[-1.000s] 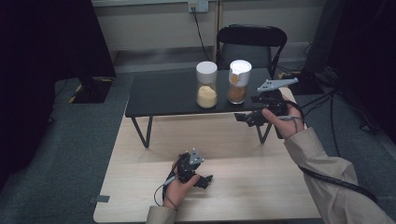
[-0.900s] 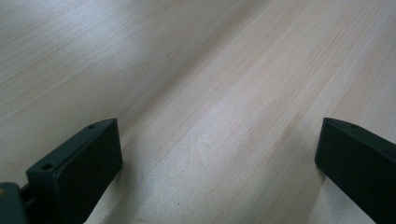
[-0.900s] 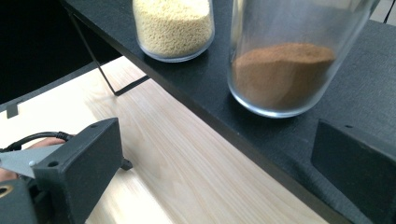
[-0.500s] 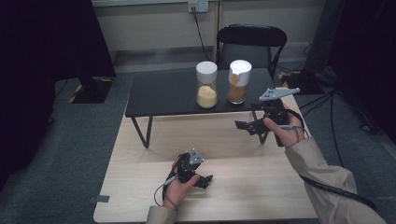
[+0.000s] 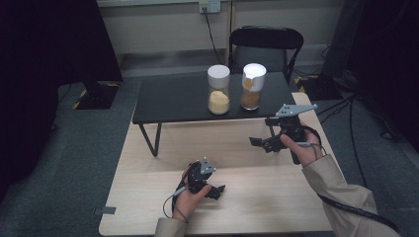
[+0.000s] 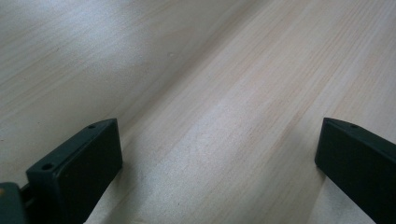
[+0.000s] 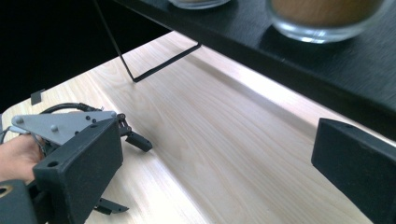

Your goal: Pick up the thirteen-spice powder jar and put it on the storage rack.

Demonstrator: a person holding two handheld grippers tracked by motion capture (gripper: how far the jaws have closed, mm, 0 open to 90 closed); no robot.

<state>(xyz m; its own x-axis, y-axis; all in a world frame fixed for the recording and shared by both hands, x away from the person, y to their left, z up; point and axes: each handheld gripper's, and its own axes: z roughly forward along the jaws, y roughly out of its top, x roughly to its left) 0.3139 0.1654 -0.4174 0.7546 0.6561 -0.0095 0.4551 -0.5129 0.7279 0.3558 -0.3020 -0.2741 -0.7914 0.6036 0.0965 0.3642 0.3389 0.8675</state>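
Tongs left (image 5: 217, 190) and right (image 5: 260, 143) both gaping, empty; brown jar (image 7: 327, 16) cropped at top.

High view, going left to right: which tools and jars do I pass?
Left tool → jar of pale yellow powder with a white lid → jar of brown powder with a white lid → right tool.
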